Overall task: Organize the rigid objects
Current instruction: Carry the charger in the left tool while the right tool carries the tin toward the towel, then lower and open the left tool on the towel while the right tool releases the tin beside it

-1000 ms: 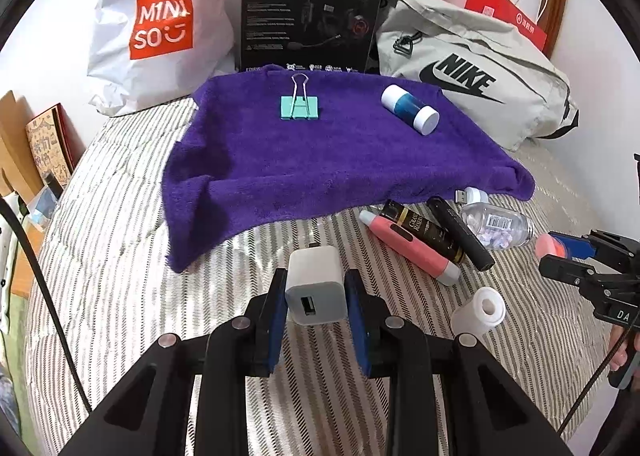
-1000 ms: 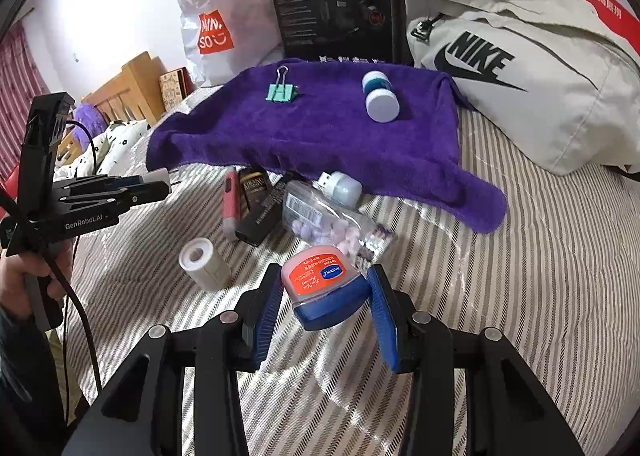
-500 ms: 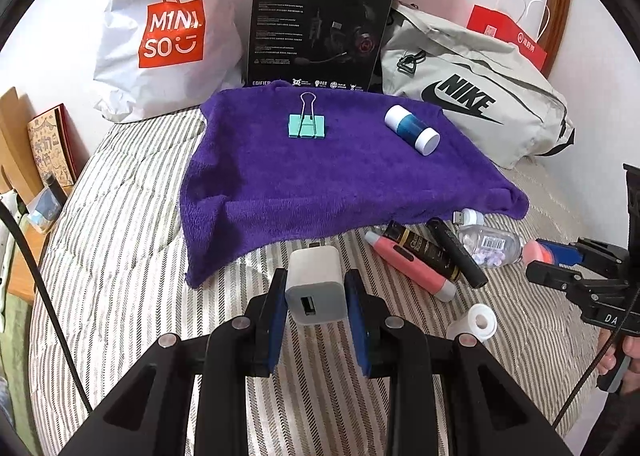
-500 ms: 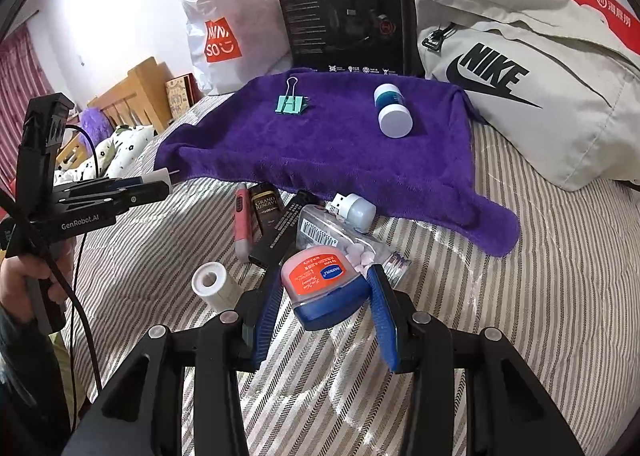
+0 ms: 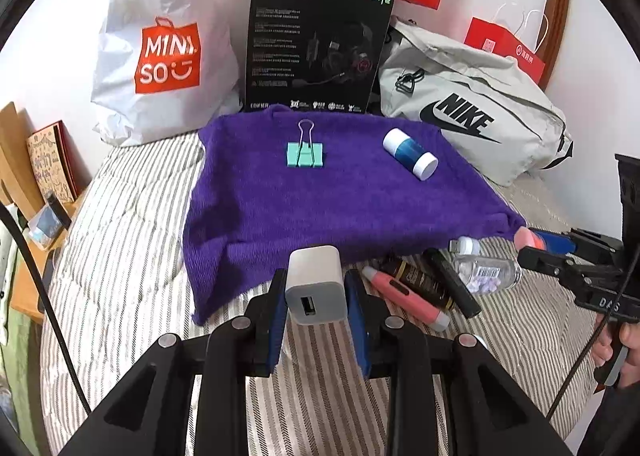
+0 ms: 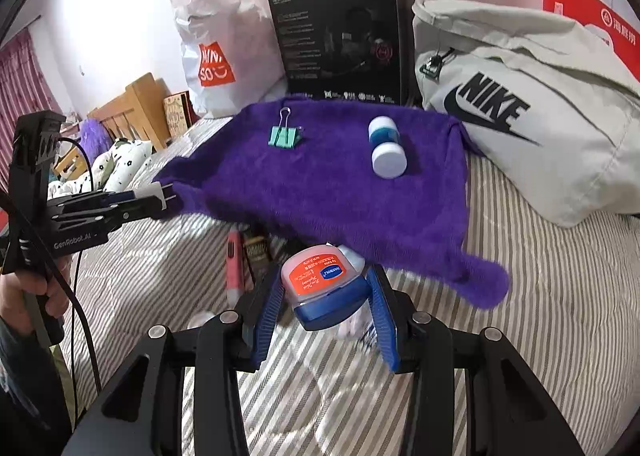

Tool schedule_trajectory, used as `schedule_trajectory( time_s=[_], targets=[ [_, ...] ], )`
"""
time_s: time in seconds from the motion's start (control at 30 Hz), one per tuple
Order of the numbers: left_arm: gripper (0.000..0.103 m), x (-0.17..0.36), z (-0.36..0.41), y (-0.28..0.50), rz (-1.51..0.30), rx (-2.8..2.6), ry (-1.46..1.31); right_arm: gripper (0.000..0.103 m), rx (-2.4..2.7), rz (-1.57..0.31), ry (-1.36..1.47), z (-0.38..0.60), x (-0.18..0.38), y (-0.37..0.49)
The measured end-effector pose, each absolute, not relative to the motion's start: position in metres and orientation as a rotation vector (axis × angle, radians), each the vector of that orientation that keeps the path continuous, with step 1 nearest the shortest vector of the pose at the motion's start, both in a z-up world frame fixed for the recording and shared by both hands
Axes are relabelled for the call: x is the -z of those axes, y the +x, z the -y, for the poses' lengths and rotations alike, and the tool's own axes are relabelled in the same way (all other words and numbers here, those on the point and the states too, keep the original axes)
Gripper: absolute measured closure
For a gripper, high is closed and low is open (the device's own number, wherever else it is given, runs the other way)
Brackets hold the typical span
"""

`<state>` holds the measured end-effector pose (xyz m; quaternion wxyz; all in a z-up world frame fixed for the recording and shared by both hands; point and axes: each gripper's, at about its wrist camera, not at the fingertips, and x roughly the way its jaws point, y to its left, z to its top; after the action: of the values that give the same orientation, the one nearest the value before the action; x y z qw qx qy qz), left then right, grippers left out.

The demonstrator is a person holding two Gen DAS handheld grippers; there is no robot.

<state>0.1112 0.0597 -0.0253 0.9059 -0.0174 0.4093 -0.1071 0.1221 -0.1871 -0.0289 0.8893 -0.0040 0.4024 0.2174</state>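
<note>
Left gripper (image 5: 316, 292) clamped on white USB charger (image 5: 316, 286), right gripper (image 6: 326, 298) clamped on blue-lidded jar (image 6: 324, 290), both at purple towel (image 5: 340, 191) near edge.

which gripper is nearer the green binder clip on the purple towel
Left, by a modest margin. The left gripper, shut on the white charger, sits at the towel's near edge, roughly in line with the binder clip. The right gripper, holding the small jar, is off toward the towel's right corner.

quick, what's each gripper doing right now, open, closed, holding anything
Left gripper: closed on the white USB charger.
Right gripper: closed on the small jar with the blue lid.
</note>
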Motion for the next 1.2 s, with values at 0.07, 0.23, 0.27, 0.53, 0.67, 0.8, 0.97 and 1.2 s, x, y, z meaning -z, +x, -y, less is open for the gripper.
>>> schedule_trajectory(
  time_s=[0.07,0.23,0.27,0.53,0.67,0.8,0.97,1.2],
  targets=[
    [0.076,0.022,-0.061,0.113,-0.841,0.219,-0.033,0.060,-0.451,-0.825,-0.010,0.186,0.025,0.127],
    [0.076,0.015,-0.065,0.125,-0.837,0.204,-0.033,0.060,-0.458,-0.808,-0.012,0.183,0.019,0.144],
    [0.076,0.014,-0.066,0.128,-0.837,0.204,-0.032,0.060,-0.459,-0.808,-0.011,0.183,0.019,0.147],
    [0.076,0.013,-0.064,0.152,-0.841,0.199,-0.028,0.060,-0.458,-0.821,-0.016,0.179,0.023,0.177],
    [0.076,0.016,-0.061,0.167,-0.850,0.201,-0.027,0.060,-0.450,-0.840,-0.014,0.178,0.030,0.194],
    [0.076,0.020,-0.059,0.180,-0.857,0.203,-0.034,0.060,-0.438,-0.863,-0.013,0.177,0.038,0.211],
    [0.076,0.029,-0.058,0.197,-0.874,0.208,-0.039,0.060,-0.420,-0.891,-0.025,0.178,0.049,0.228],
    [0.076,0.040,-0.063,0.221,-0.897,0.205,-0.054,0.060,-0.411,-0.923,-0.055,0.175,0.062,0.244]
  ],
)
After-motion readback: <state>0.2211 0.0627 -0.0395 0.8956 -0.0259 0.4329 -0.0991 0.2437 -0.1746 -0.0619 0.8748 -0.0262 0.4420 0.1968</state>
